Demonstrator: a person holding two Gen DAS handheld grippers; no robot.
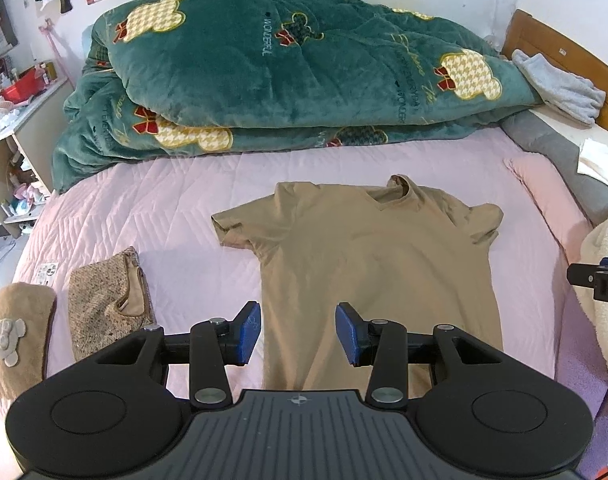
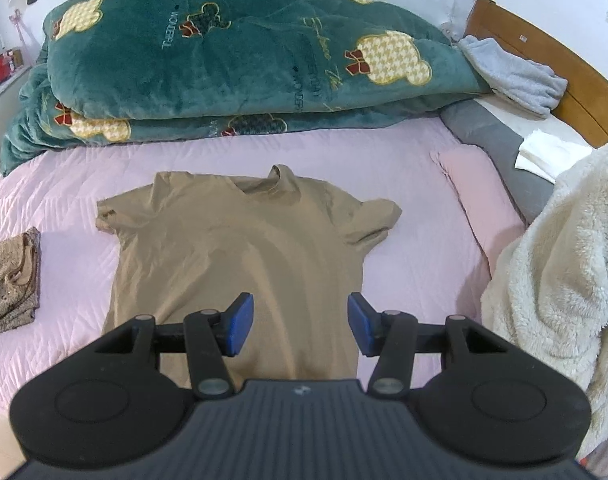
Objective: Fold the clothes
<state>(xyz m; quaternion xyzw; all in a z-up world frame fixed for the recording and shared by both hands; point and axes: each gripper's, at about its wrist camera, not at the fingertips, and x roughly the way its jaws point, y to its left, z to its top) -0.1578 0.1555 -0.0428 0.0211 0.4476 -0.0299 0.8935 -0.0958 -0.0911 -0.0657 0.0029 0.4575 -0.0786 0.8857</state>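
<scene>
Both cameras sit on the grippers and look forward and down at the bed (image 1: 164,208) from close above. Both see the tan shirt (image 1: 368,264) (image 2: 240,248) and green blanket (image 1: 264,80) (image 2: 224,60).

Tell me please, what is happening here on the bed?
A person is folding clothes with a hand-held claw in each hand. A tan T-shirt lies spread flat, unfolded, on the pink bed cover, collar toward the green quilt. The left claw and the right claw both hover open above its lower part, gripping nothing. A folded brown speckled garment lies to the left.
</scene>
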